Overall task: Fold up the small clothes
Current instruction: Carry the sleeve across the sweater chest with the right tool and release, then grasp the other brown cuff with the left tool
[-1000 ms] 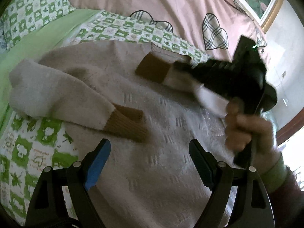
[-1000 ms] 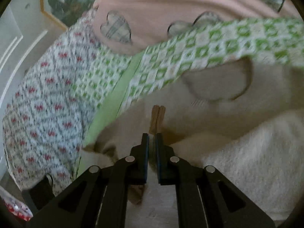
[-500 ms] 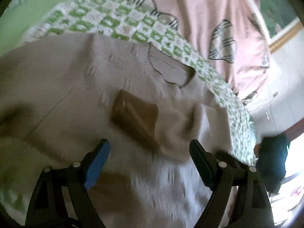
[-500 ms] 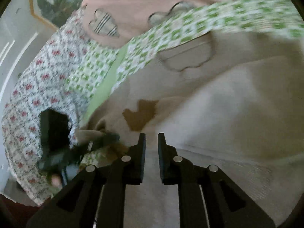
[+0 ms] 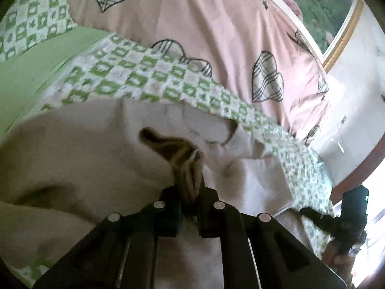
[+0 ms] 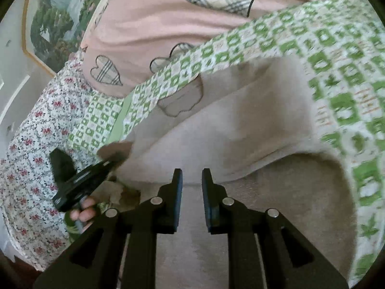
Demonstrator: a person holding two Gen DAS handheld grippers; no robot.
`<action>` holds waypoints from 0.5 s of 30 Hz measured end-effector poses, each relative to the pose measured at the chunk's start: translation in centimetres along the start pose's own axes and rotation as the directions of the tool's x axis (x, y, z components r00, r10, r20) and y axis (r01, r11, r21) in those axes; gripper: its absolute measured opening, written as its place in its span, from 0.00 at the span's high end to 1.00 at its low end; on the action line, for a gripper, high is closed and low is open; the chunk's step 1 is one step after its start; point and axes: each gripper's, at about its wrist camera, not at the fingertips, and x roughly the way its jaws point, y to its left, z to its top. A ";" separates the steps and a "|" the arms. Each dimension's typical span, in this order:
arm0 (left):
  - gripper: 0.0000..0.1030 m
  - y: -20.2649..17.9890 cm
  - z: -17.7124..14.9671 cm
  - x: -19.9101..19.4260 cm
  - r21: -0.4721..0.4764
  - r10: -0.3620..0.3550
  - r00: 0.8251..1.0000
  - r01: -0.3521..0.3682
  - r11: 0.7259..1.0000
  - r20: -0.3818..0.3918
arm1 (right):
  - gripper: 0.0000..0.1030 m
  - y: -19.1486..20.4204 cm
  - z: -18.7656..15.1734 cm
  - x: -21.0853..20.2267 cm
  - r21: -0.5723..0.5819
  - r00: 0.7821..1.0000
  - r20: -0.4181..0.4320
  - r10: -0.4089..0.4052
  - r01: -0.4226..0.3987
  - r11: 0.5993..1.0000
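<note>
A small beige knit sweater (image 5: 79,154) with brown cuffs lies on the green-checked bedspread, neckline (image 5: 204,130) toward the far side. My left gripper (image 5: 190,187) is shut on a brown cuff (image 5: 185,168) of the sweater and holds it up over the sweater's body. It also shows in the right wrist view (image 6: 79,180), at the sweater's left edge. My right gripper (image 6: 191,180) is open a little and empty, just above the sweater's body (image 6: 240,149). It shows at the far right in the left wrist view (image 5: 346,219).
A pink quilt with plaid hearts (image 5: 216,36) lies bunched beyond the sweater. The green-checked bedspread (image 6: 336,72) reaches right and back. A floral sheet (image 6: 31,144) lies on the left, and a framed picture (image 5: 320,7) hangs on the wall.
My left gripper has shut on the brown cuff and lifted it. My right gripper has let go of the other cuff, opened a little and moved right over the sweater's body.
</note>
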 end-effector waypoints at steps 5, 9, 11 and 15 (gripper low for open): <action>0.47 2.1 -0.1 3.2 -0.048 -0.012 0.989 0.005 0.999 -0.151 | 0.83 -1.8 0.7 -1.1 0.021 0.996 0.020 -0.082 0.081 0.996; 0.94 1.8 -0.1 4.5 -0.025 0.028 0.989 -0.032 0.999 -0.148 | 0.42 -3.4 2.1 -2.0 0.039 0.980 0.059 -0.189 0.187 0.982; 0.92 1.6 -0.3 3.0 -0.003 0.049 0.995 -0.050 0.999 -0.083 | 0.41 -4.2 3.3 -2.2 0.038 0.968 0.076 -0.240 0.238 0.970; 0.92 2.2 -1.1 1.9 0.007 0.077 0.995 -0.077 0.997 -0.069 | 0.41 -6.2 5.5 -0.5 0.031 0.953 0.038 -0.302 0.301 0.953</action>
